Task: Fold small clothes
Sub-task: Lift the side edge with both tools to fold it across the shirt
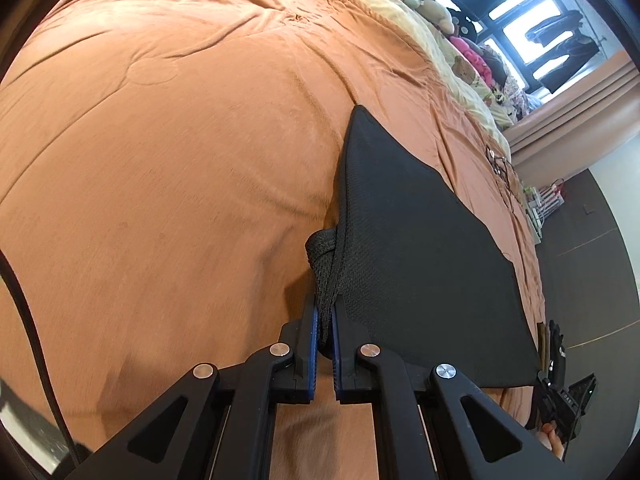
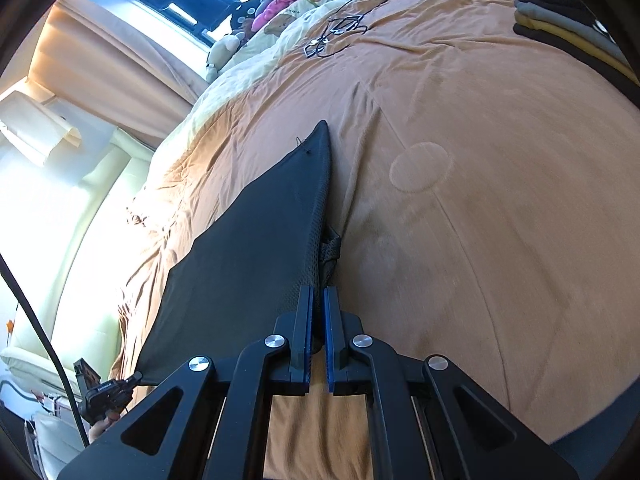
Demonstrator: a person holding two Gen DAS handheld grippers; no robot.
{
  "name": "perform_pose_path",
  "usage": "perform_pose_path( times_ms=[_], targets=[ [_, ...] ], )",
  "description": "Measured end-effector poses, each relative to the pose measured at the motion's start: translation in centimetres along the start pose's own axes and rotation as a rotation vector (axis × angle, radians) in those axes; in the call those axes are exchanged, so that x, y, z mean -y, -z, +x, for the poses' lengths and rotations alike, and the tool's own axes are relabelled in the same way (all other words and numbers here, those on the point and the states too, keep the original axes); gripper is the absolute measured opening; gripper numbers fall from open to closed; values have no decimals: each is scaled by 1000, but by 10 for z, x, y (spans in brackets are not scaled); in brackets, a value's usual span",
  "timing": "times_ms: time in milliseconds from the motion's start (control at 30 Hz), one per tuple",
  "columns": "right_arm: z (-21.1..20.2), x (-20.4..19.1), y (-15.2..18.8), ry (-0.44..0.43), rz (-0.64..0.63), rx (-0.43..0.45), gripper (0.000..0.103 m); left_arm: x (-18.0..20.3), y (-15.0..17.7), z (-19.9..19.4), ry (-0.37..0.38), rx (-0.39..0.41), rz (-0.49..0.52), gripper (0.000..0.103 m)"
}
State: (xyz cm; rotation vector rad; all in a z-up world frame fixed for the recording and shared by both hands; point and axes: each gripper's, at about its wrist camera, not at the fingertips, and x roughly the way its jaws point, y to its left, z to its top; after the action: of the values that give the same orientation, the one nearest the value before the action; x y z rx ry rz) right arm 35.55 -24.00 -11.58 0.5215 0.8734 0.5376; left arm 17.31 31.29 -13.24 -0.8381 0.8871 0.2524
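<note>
Jaws clamping black garment (image 1: 404,240) edge, orange bedspread (image 1: 160,160) around.

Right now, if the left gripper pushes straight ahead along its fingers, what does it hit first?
The left gripper is already shut on the bunched edge of the black mesh garment, so that cloth is first. Beyond it, the line probably lands on the orange bed cover; depth is unclear.

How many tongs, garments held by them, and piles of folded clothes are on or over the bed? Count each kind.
Tongs: 2, left tongs and right tongs
Black garment held: 1
Pile of folded clothes: 1
Total: 4
</note>
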Motion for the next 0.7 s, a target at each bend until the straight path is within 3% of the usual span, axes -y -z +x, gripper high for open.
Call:
perform_pose_path(
  times_ms=[333, 700],
  targets=[
    [-18, 8, 22, 4, -8, 0, 2, -9, 30, -11, 3, -5, -4, 6],
    [-43, -32, 22, 170, -126, 35, 2, -19, 40, -12, 35, -10, -4, 6]
  ],
)
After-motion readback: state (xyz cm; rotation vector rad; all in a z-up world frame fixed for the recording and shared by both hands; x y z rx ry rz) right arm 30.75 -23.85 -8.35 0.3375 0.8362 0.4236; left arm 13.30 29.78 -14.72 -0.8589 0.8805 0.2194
